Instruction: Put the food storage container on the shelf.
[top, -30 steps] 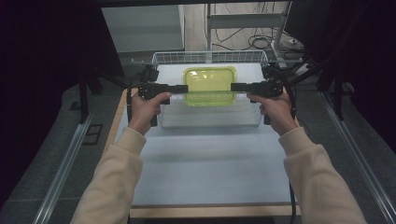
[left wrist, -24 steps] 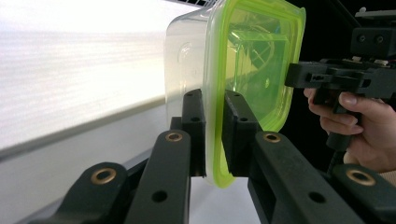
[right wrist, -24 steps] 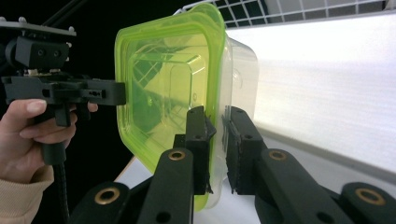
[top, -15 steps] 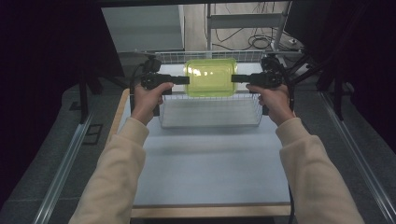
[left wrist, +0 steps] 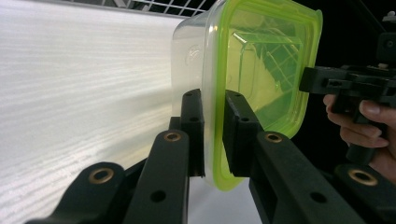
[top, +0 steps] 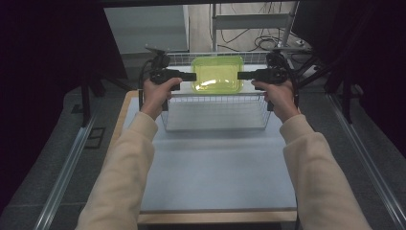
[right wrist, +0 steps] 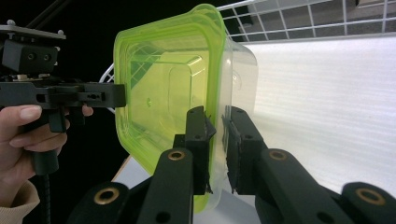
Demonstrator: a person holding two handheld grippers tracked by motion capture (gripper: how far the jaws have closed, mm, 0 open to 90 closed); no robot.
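**Ana:** White foam-topped table [top: 215,167] first, then the wire basket [top: 215,111] sitting at twelve o'clock on it, and hanging above the basket's far half is the clear plastic container with the lime-green lid [top: 216,74], carried between two hands

**Ben:** And both tongs are on it. Left gripper [top: 194,76] comes in from nine o'clock, right gripper [top: 239,75] from three, each pinching the lid's rim on opposite short sides

**Ana:** Close up, the left gripper [left wrist: 214,133] has its jaws pressed either side of the green lip, with the tub on one side and the lid face on the other. The right gripper [right wrist: 215,140] does the same

**Ben:** How will it handle, you reckon?

**Ana:** Looks empty, so light. Thin plastic, a bit flexible, smooth and likely slippery. The rim is the stiffest place to bite, and two opposed grips should keep it level

**Ben:** My worry is that a pull on the lid alone might pop it off the tub
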